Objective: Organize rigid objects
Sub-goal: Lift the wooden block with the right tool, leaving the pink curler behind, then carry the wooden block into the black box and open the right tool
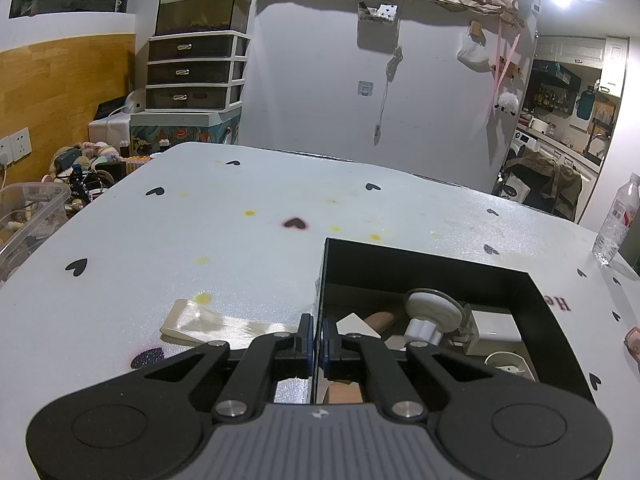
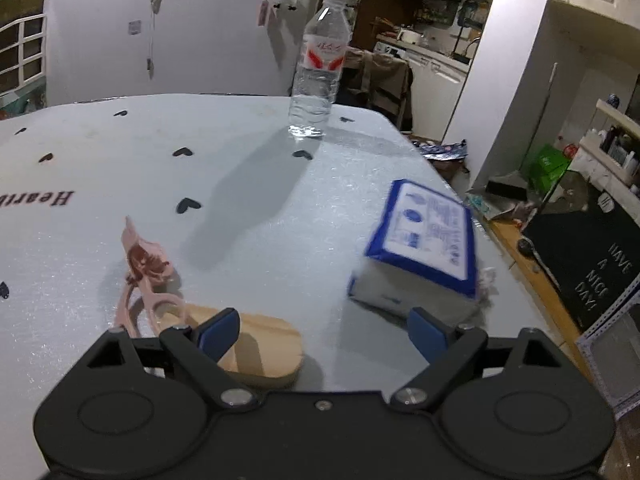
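Black box (image 1: 424, 264) left view only, blue tissue pack (image 2: 424, 236) right view only

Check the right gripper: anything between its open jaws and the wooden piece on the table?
Nothing visible. The wooden piece lies flat just ahead of the right gripper, partly behind its left jaw. The pink scissors lie beside it on the left, the tissue pack off right.

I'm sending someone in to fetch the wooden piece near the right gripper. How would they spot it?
Start at the white table with black hearts, on the side with the water bottle. Nearer than the bottle, a flat wooden block lies between pink scissors and a blue-edged tissue pack. It alone is plain pale wood with rounded ends.
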